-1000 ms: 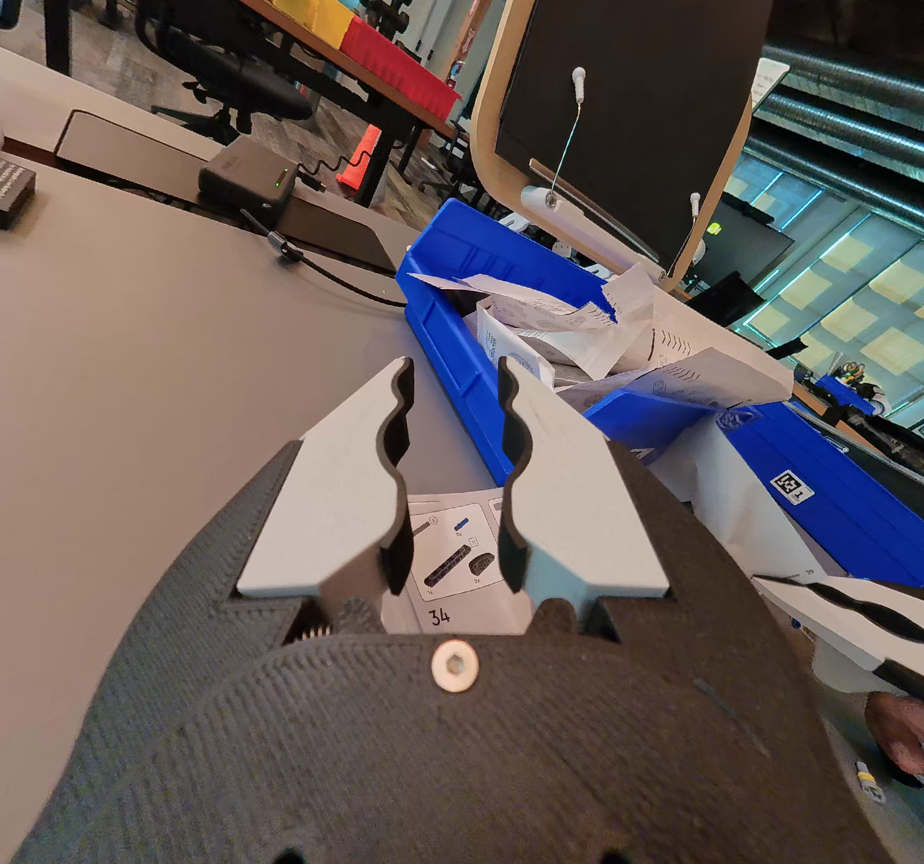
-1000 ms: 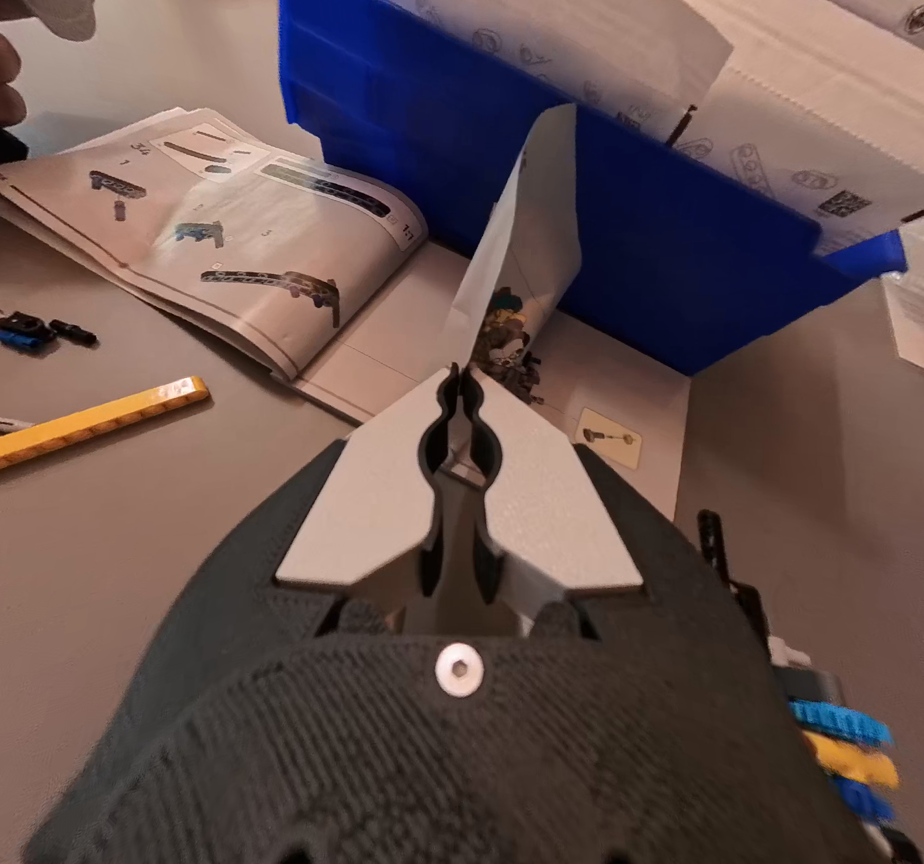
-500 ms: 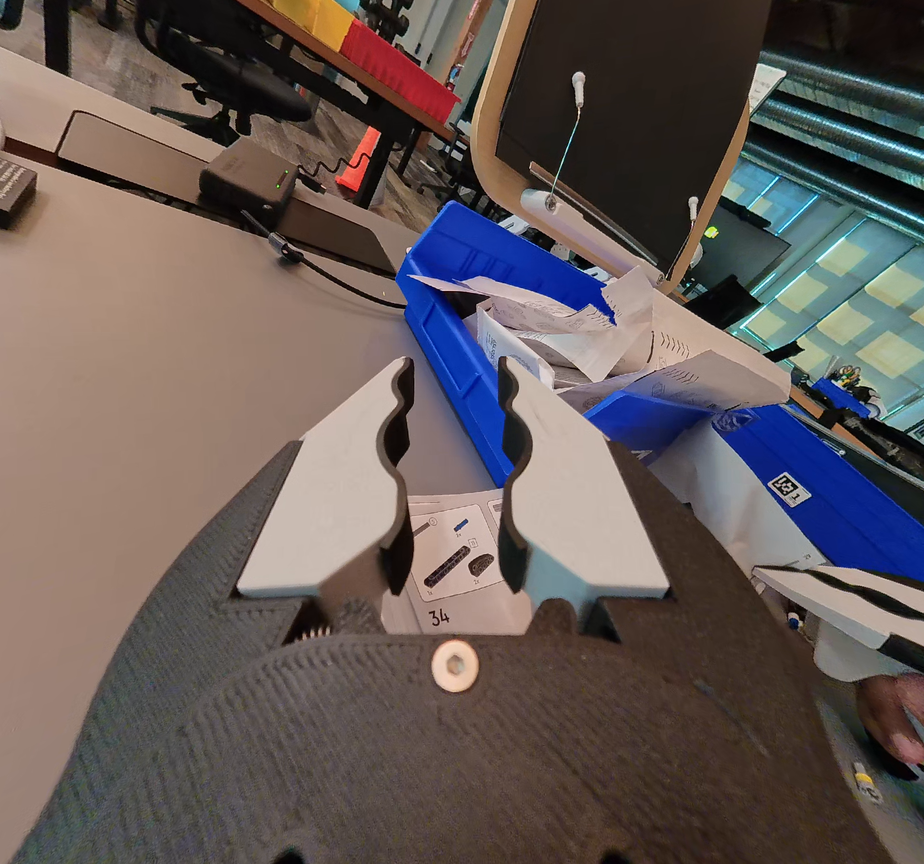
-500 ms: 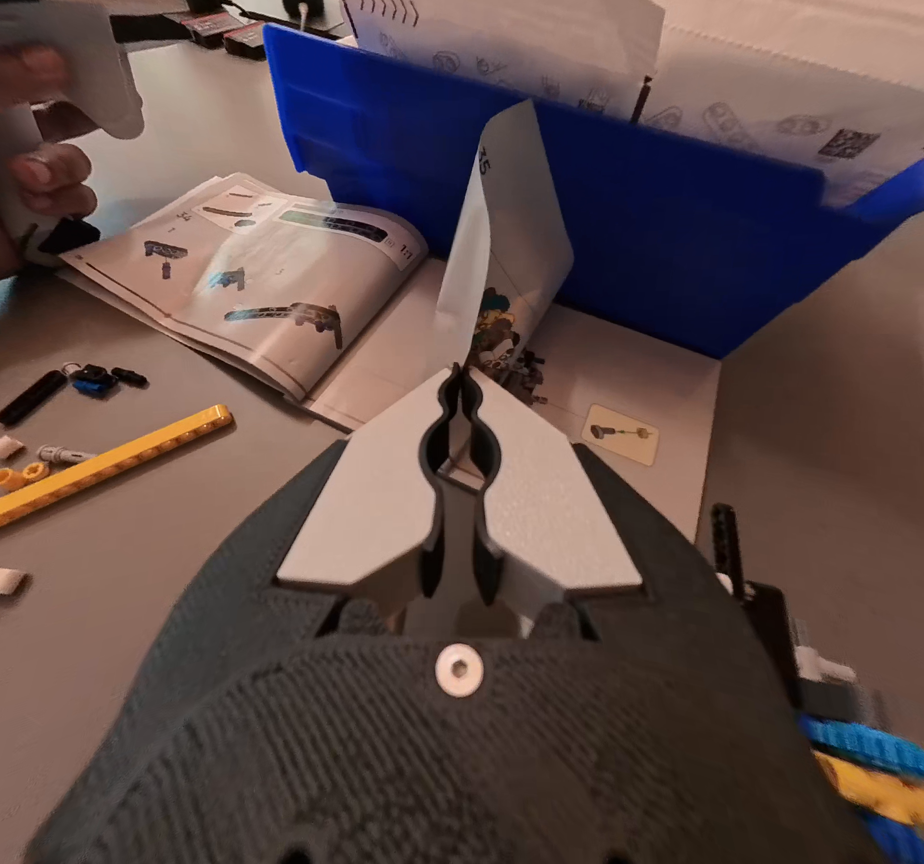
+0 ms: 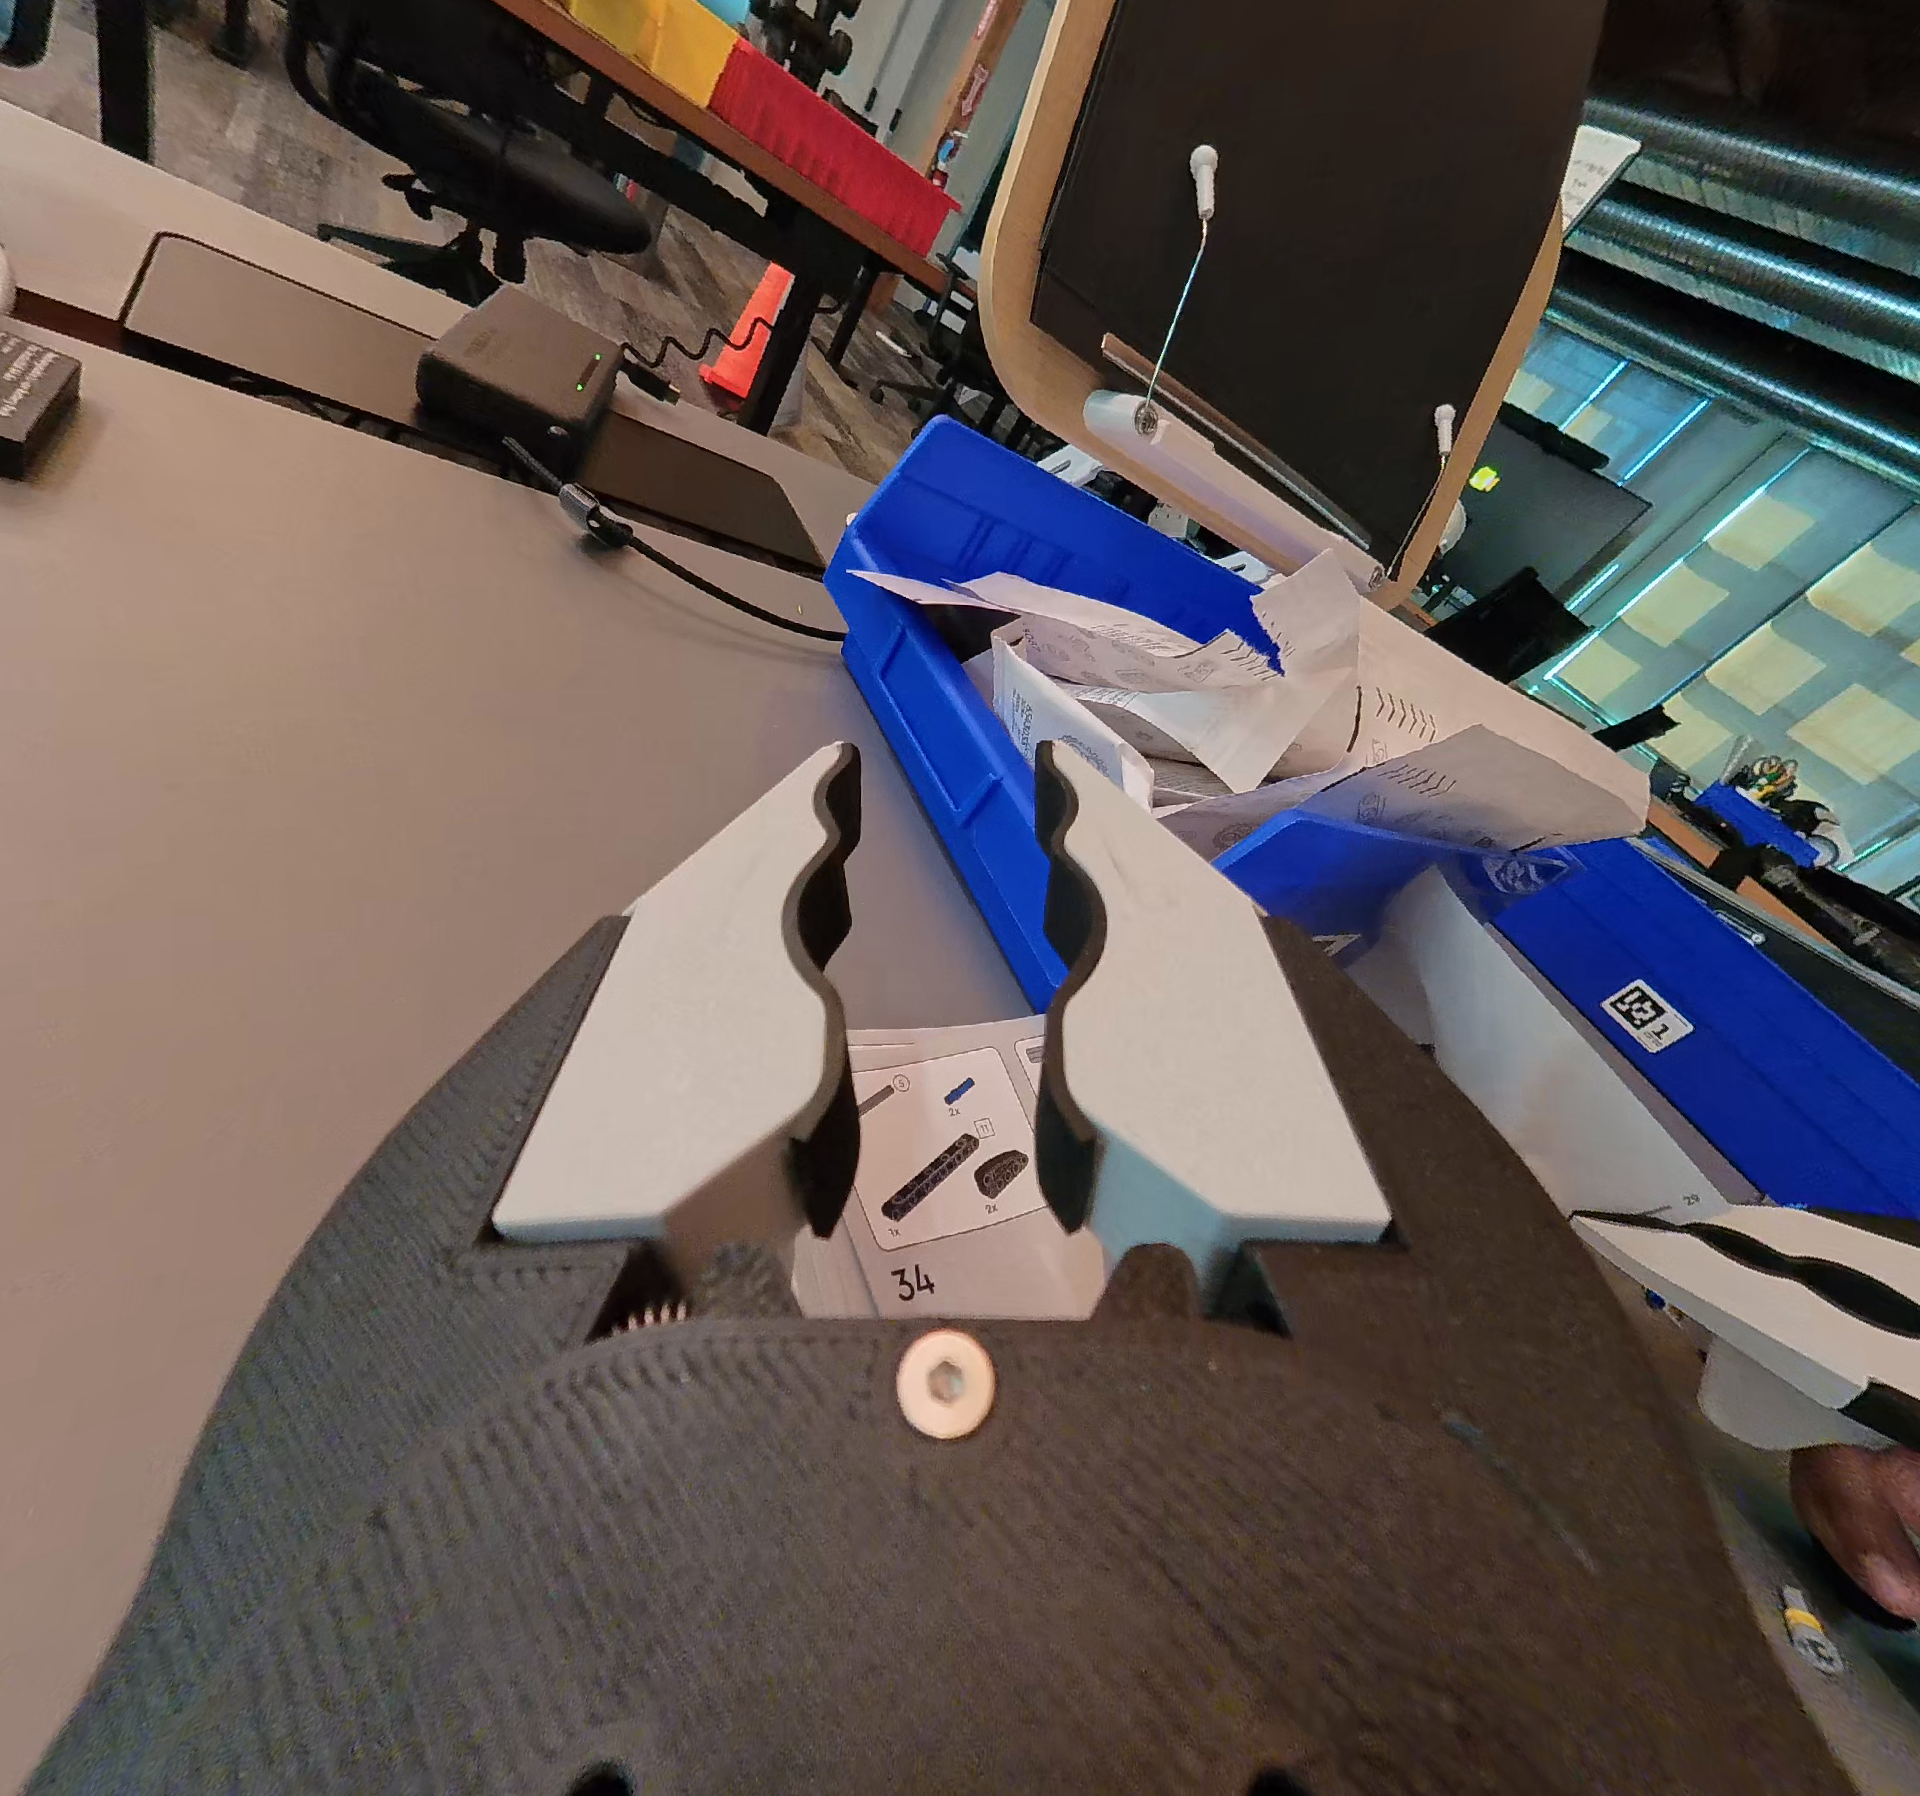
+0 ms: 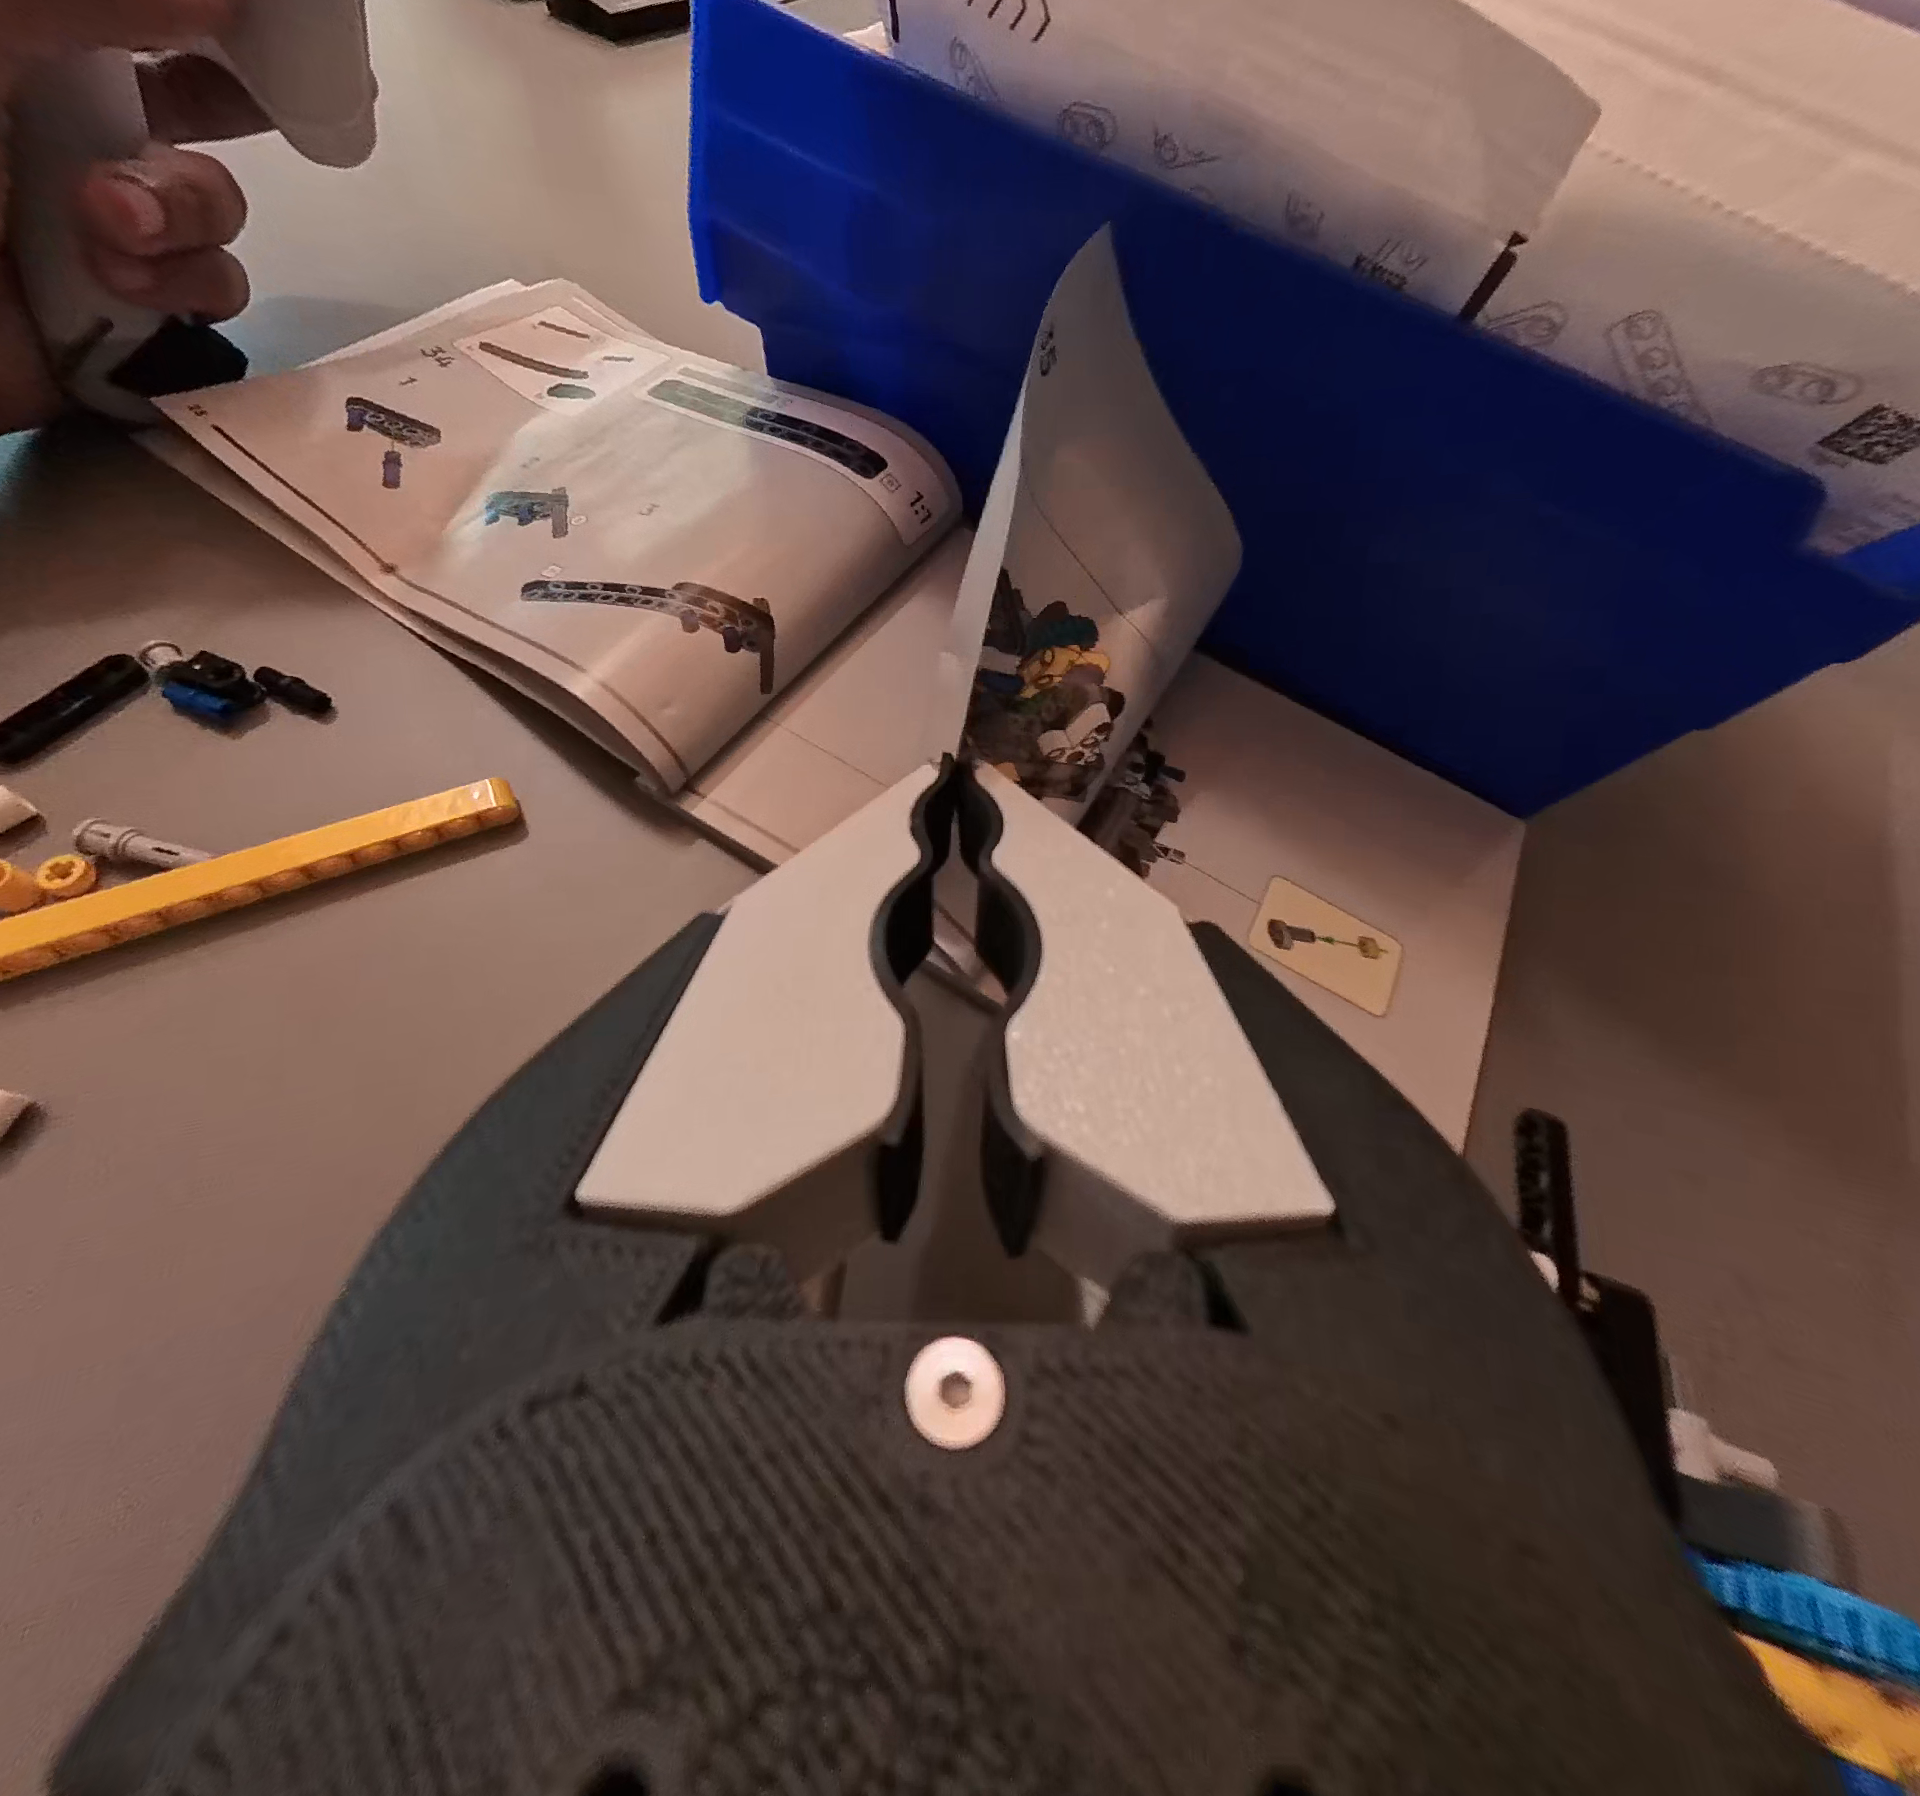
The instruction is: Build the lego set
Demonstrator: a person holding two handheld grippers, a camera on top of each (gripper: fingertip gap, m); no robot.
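- Lego instruction booklet (image 6: 623, 541), a thin paper manual with printed build steps, is lying open on the grey tabletop (image 6: 312, 1071), just in front of one long blue plastic bin (image 6: 1299, 499).
- One single page (image 6: 1101, 541) of that booklet is standing nearly upright, curling at its top, pinched at its lower edge by the right gripper (image 6: 958, 780), whose two grey fingers are pressed together on the paper.
- One long yellow Lego beam (image 6: 260, 873) is lying flat on the tabletop to the left of the right gripper, well apart from the booklet.
- One black Lego beam (image 6: 68, 707), one blue-and-black connector cluster (image 6: 208, 686) and one short black pin (image 6: 296, 690) are sitting in a loose row beyond the yellow beam.
- One grey axle pin (image 6: 135, 842) and two small orange bushes (image 6: 47, 879) are resting just beside the yellow beam's far side.
- Left gripper (image 5: 948, 780) is hovering over the booklet's corner (image 5: 935, 1164) with its two grey fingers spread apart and nothing between them.
- Torn white paper bags (image 5: 1195, 697) are filling the blue bin; I cannot count them exactly.
- One person's hand (image 6: 125, 136) is wrapping the left gripper's handle at the upper left of the right wrist view.
- One partly built Lego assembly (image 6: 1621, 1351) in black, blue and yellow is showing at the right edge, blurred.
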